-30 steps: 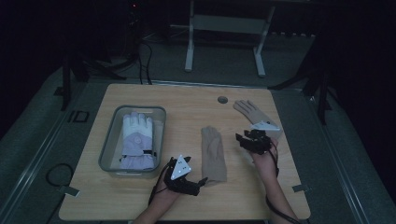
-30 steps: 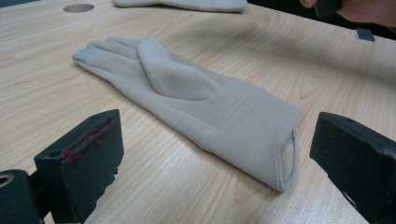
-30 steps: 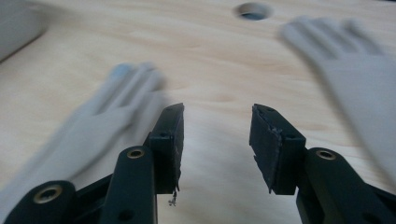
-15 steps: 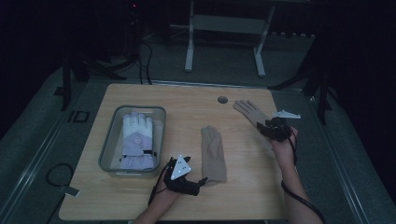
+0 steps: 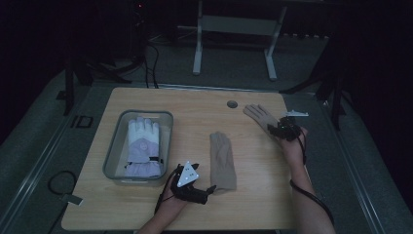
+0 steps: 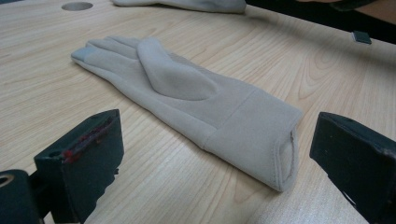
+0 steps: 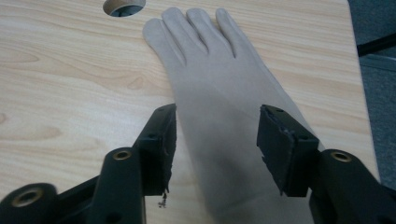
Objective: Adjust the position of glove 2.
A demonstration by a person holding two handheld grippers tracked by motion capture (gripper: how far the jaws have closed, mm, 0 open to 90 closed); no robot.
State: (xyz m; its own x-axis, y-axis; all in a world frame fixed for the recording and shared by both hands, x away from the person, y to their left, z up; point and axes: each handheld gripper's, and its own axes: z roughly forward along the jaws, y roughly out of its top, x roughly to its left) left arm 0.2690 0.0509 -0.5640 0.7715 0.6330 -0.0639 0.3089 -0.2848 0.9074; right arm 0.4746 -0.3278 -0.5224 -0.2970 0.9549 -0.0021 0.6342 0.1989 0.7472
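A beige glove [image 5: 222, 158] lies flat in the middle of the table, fingers pointing away. In the left gripper view its cuff [image 6: 261, 135] sits between the wide-apart jaws. My left gripper [image 5: 209, 189] is open at that cuff near the front edge, touching nothing. A second beige glove [image 5: 258, 116] lies at the far right, fingers toward the back left. My right gripper [image 5: 278, 130] hovers over its wrist end. In the right gripper view the open gripper [image 7: 219, 140] straddles this glove [image 7: 215, 70] without pinching it.
A grey bin [image 5: 113, 151] at the left holds a white and lavender glove [image 5: 141, 144]. A round hole [image 5: 232, 104] is cut in the tabletop near the far edge. The right table edge runs close beside the right hand. A metal stand is behind the table.
My right gripper has moved away from the middle glove, back and to the right, and now sits over the far right glove's wrist. The left gripper has stayed put.
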